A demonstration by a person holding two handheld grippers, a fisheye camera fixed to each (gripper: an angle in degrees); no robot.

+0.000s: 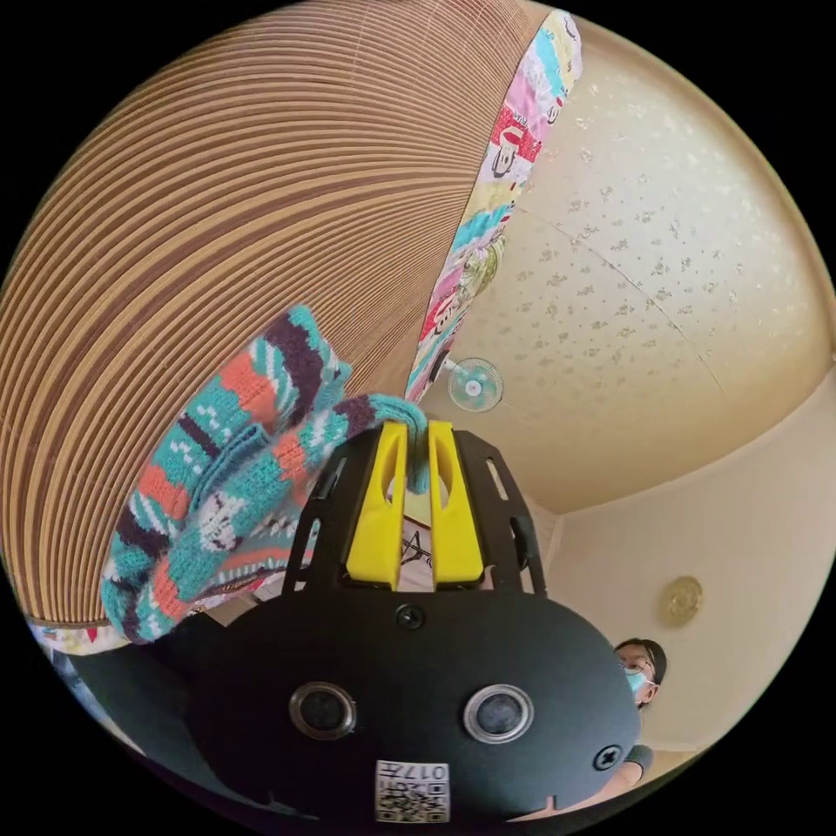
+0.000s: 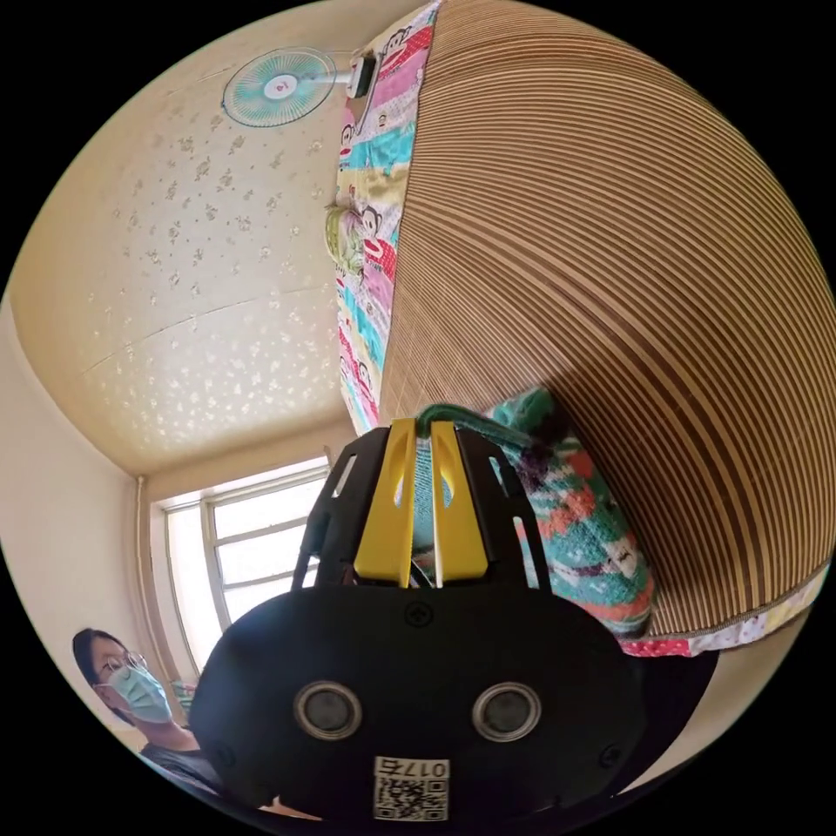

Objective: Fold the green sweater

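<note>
Both tongs, left (image 1: pixel 416 444) and right (image 2: pixel 424 435), clamp the green sweater (image 1: pixel 226 488) by its edge; lifting step, I'd judge; next, lay it flat on the striped mat (image 1: pixel 218 218).

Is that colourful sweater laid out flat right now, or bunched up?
Bunched up. The sweater hangs in thick folds against the striped mat, an edge pinched in the left gripper and another in the right gripper.

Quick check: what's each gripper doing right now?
Left gripper: shut on the knitted sweater edge.
Right gripper: shut on the sweater edge too.
</note>
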